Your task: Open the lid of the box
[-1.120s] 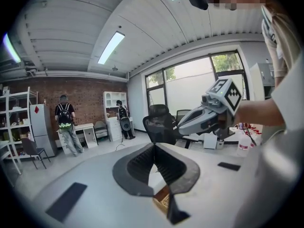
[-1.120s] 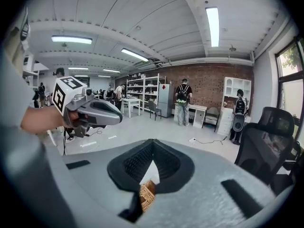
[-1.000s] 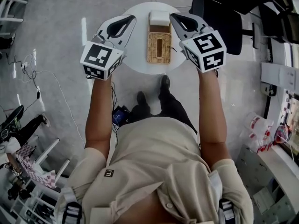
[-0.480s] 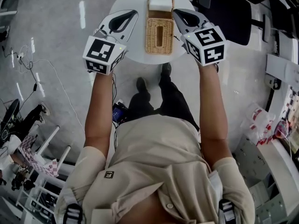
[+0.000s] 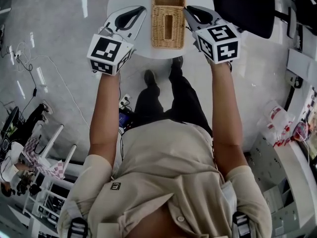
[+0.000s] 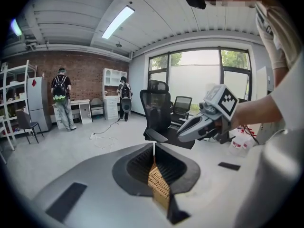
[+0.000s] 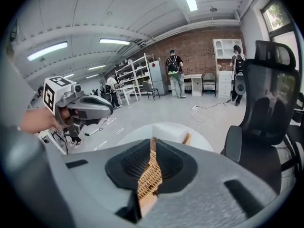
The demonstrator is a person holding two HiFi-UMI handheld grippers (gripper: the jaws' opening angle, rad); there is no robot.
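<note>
Flanking the wicker box on the table, the left gripper, jaws together and empty, should brace its left side while the right gripper, jaws parting at its right side, hooks only the lid's rim.

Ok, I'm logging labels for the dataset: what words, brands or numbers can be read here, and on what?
No readable words or numbers anywhere.
Left marker cube and right marker cube: black-and-white square patterns, no letters.
Shirt patch: too small to read.
Red-marked containers: too blurred to read.
</note>
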